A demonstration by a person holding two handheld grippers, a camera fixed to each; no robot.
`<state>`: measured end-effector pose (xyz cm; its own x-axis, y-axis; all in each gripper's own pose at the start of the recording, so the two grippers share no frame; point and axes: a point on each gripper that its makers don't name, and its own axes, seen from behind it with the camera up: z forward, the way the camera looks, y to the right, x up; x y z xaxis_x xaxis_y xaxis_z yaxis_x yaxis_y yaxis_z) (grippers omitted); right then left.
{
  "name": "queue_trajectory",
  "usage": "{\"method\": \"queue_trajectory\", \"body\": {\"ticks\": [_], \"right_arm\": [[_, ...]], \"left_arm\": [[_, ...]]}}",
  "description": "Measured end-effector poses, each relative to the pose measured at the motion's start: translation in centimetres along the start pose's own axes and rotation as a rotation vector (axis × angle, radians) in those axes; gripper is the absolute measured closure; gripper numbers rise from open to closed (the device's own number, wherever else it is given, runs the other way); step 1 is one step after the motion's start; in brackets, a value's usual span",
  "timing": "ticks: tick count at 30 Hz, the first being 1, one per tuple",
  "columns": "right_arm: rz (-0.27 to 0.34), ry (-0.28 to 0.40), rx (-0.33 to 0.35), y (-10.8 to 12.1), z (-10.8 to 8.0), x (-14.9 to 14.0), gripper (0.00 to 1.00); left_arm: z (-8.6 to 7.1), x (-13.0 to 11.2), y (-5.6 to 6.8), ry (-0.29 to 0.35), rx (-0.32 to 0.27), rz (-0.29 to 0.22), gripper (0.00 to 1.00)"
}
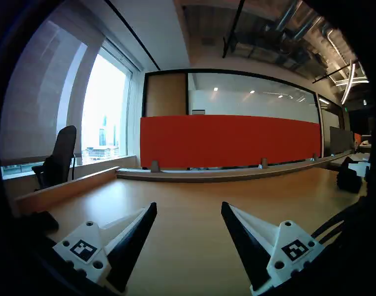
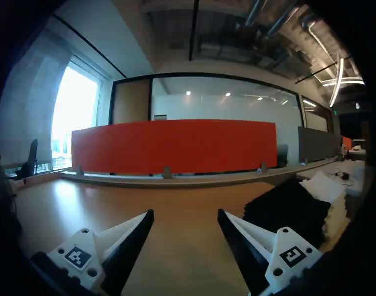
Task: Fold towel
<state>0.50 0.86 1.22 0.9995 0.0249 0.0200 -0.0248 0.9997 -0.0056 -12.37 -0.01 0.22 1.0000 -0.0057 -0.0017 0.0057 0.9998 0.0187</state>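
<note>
Towels (image 2: 291, 212) sit stacked on the desk (image 2: 188, 197), black ones w/ white ones behind, at the right edge. Right gripper (image 2: 185, 212) is just left of the towels, not touching them; jaws apart, nothing btwn them. Left gripper (image 1: 188, 204) hovers over bare desk, jaws apart too, towels well off to its right. Orange divider (image 2: 173, 145) runs along the desk's far edge. Chair (image 1: 59, 158) stands by the window (image 1: 106, 118).
</note>
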Motion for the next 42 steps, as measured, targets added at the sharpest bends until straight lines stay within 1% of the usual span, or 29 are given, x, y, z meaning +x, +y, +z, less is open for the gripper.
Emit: {"method": "queue_trajectory", "body": {"ticks": [6,12,19,42], "right_arm": [[-0.014,-0.002,-0.001,-0.31,-0.10,-0.74,0.00],[-0.029,0.011,0.002,-0.63,-0.36,-0.58,0.00],[-0.026,0.021,-0.001,-0.62,-0.84,-0.32,0.00],[-0.024,0.019,0.008,-0.78,-0.95,-0.55,0.00]], "left_arm": [[-0.02,0.05,0.02,0.000,0.000,0.000,0.03],[-0.02,0.06,0.04,0.000,0.000,0.000,0.03],[-0.05,0.08,0.03,0.000,0.000,0.000,0.03],[-0.09,0.09,0.00,0.000,0.000,0.000,0.03]]}}
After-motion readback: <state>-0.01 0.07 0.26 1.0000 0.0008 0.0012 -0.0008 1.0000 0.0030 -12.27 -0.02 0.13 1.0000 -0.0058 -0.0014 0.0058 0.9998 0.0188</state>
